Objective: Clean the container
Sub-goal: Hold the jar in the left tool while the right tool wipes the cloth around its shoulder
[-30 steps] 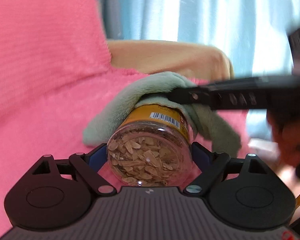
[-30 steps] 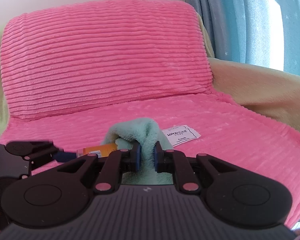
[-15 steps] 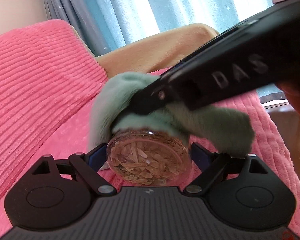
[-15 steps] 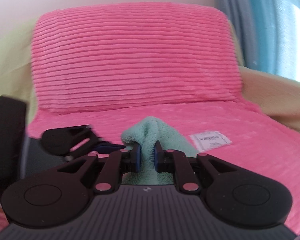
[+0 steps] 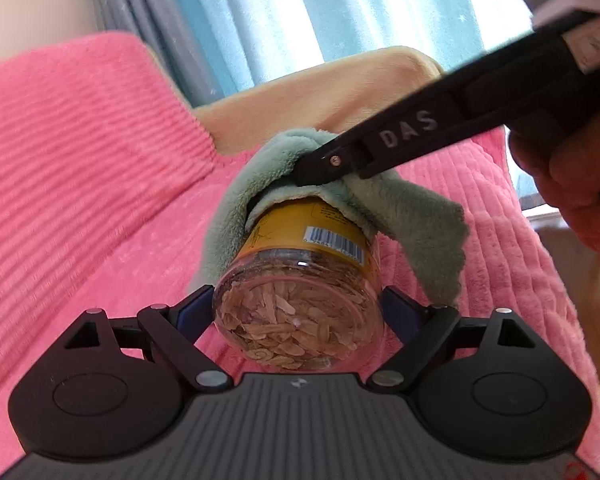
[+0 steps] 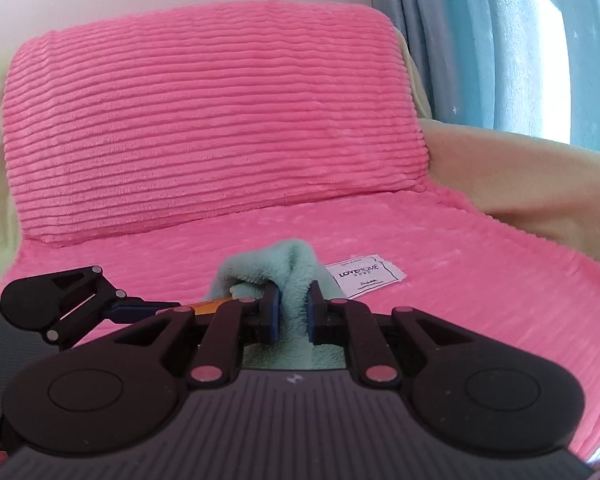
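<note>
A clear plastic jar (image 5: 300,300) with a yellow barcode label, full of pale flaked food, lies on its side between the fingers of my left gripper (image 5: 298,312), which is shut on its base. A pale green fleece cloth (image 5: 416,220) is draped over the jar's far end, hiding the lid. My right gripper (image 6: 292,312) is shut on a fold of that cloth (image 6: 296,280) and presses it onto the jar from above; its black finger (image 5: 340,160) shows in the left wrist view. Only an orange sliver of the jar (image 6: 212,305) shows in the right wrist view.
A pink ribbed sofa cover (image 6: 220,120) spreads beneath and behind, with a white fabric tag (image 6: 366,275) on the seat. A beige armrest (image 5: 320,92) and blue curtains (image 5: 300,12) lie beyond. A person's hand (image 5: 572,184) holds the right gripper.
The cloth has slid back toward the jar's far end, uncovering the yellow label and barcode again. The right gripper's finger has lifted and drawn away from the left wrist camera.
</note>
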The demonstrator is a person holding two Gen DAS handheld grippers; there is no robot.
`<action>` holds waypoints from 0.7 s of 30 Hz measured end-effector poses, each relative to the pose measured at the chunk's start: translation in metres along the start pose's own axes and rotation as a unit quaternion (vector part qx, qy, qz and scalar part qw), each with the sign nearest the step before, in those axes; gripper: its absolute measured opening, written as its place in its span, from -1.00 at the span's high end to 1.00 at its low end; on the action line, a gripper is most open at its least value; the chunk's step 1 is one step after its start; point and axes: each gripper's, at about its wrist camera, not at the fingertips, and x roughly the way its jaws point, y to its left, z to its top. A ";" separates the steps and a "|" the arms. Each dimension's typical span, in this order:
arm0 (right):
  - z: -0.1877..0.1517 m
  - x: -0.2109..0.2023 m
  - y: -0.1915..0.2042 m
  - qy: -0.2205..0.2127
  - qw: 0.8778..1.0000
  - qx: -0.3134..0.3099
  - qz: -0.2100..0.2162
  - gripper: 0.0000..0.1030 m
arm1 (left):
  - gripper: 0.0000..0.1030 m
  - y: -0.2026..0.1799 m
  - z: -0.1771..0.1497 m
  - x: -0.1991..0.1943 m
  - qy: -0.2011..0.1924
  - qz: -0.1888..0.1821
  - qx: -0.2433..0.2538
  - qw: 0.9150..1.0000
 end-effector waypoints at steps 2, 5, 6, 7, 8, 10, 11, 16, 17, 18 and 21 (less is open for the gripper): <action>0.000 0.000 0.000 0.000 1.000 0.000 -0.001 0.80 | -0.73 0.008 -0.001 0.001 0.006 -0.016 -0.038 0.999; -0.001 0.001 -0.001 0.000 1.000 0.001 -0.003 0.80 | -0.75 0.026 -0.006 -0.002 0.001 -0.055 -0.119 0.991; -0.001 0.001 -0.001 0.000 1.000 0.001 -0.003 0.80 | -0.75 0.033 -0.006 -0.001 -0.002 -0.067 -0.146 0.987; -0.002 0.001 -0.002 0.000 1.000 0.001 -0.004 0.80 | -0.75 0.040 -0.007 -0.001 -0.005 -0.079 -0.176 0.981; -0.002 0.001 -0.002 -0.001 1.000 0.001 -0.004 0.80 | -0.76 0.047 -0.008 0.001 -0.005 -0.091 -0.202 0.975; -0.002 0.001 -0.002 -0.001 1.000 0.002 -0.005 0.80 | -0.76 0.061 -0.010 0.007 0.002 -0.110 -0.244 0.964; -0.003 0.002 -0.003 -0.001 1.000 0.002 -0.006 0.80 | -0.76 0.066 -0.011 0.009 0.006 -0.117 -0.258 0.959; -0.004 0.002 -0.004 -0.001 1.000 0.003 -0.009 0.80 | -0.72 0.070 -0.010 0.010 0.003 -0.118 -0.258 0.959; -0.004 0.002 -0.004 -0.001 1.000 0.003 -0.010 0.80 | -0.72 0.069 -0.009 0.010 0.002 -0.116 -0.253 0.961; -0.004 0.002 -0.004 0.000 1.000 0.003 -0.011 0.80 | -0.72 0.068 -0.008 0.010 0.000 -0.114 -0.247 0.962; -0.004 0.001 -0.005 0.002 1.000 0.006 -0.013 0.80 | -0.72 0.058 0.000 0.009 -0.003 -0.086 -0.194 0.977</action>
